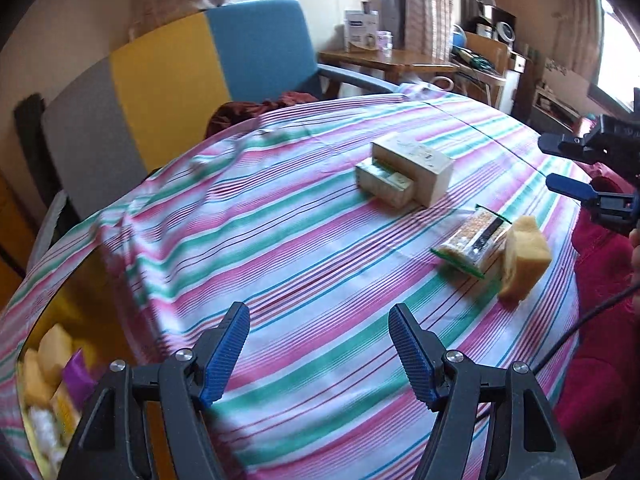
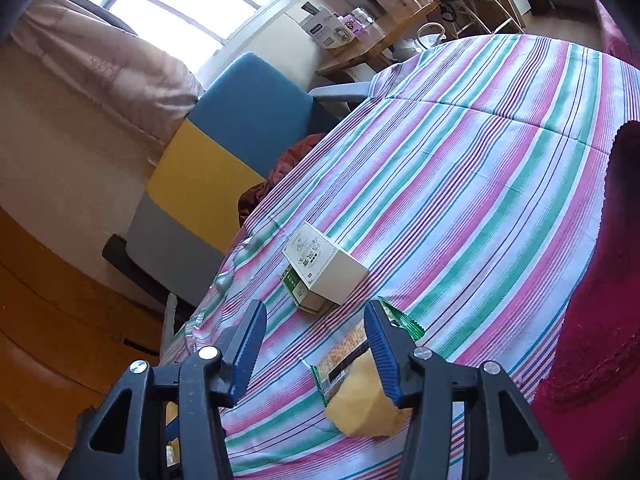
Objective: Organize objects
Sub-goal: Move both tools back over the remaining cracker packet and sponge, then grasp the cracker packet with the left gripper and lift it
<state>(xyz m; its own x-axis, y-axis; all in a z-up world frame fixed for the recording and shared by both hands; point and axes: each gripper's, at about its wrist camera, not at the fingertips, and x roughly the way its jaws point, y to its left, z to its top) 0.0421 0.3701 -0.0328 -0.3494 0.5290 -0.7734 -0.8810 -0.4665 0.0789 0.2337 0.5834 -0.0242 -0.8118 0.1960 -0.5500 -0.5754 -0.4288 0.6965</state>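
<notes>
Taking the two stacked boxes (image 1: 404,172) on the striped cloth (image 1: 280,248) as the mark: far to their left, past the cloth's edge, a bin (image 1: 52,380) already holds sponges and packets, likely the sorting place. The left gripper (image 1: 318,350) hangs released and empty over bare cloth near them. To their right a packet (image 1: 472,242) leans on a sponge (image 1: 524,256); the right gripper (image 2: 316,344) stands unclenched above both, gripping nothing.

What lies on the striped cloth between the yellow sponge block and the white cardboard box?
A clear snack packet with green edges lies between the yellow sponge block and the white cardboard box, touching the sponge; the left wrist view shows it best.
</notes>
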